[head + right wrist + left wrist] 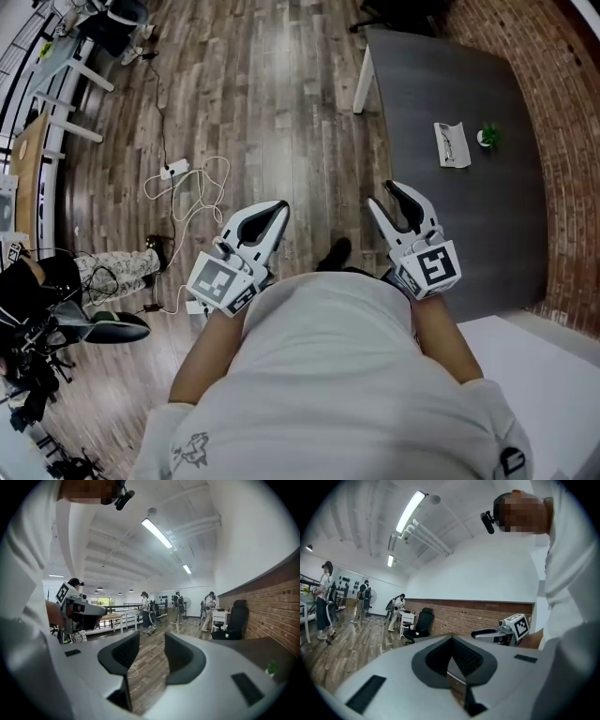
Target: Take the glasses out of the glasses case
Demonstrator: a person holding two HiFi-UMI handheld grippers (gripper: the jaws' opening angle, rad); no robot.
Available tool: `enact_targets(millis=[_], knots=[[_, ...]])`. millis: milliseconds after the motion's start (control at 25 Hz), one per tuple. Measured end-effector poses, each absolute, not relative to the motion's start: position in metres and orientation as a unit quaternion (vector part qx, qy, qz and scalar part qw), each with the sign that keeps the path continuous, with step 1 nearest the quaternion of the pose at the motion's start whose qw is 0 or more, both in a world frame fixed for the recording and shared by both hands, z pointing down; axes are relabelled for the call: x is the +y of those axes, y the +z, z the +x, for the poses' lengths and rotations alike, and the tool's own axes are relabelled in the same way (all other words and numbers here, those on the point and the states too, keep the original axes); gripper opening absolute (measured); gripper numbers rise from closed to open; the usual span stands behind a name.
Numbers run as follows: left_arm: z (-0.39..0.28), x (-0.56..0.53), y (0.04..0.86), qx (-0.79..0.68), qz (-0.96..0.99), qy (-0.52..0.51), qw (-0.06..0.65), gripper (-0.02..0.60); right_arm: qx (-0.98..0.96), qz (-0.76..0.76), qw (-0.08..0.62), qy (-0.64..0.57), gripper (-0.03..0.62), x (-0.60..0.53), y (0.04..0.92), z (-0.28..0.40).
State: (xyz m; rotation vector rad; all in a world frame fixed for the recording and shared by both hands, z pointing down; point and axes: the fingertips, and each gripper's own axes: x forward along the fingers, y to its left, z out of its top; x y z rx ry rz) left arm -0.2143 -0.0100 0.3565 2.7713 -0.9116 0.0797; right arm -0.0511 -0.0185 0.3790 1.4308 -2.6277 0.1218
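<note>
The left gripper [280, 208] was clenched empty, the right gripper [381, 193] released. Both hung at the chest, well apart from the glasses case [452, 144], presumably pre-approach.

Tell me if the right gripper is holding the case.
No: the right gripper is open with only floor between its jaws, and the case lies on the table.

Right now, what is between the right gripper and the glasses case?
Nothing, just bare dark table. The head view shows that empty stretch from the right gripper to the glasses case.
</note>
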Motion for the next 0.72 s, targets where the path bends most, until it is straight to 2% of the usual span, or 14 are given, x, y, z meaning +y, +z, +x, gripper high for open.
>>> enact_targets(millis=[280,720], knots=[[-0.142,-0.057,0.368,-0.244,0.963,0.037,0.110,0.011,-0.850,0.519,0.069,0.051,0.173,-0.054,0.388,0.009],[-0.059,-0.146,0.358,-0.094,0.989,0.039,0.108,0.011,-0.784,0.612,0.076,0.066,0.172,-0.101,0.380,0.065]])
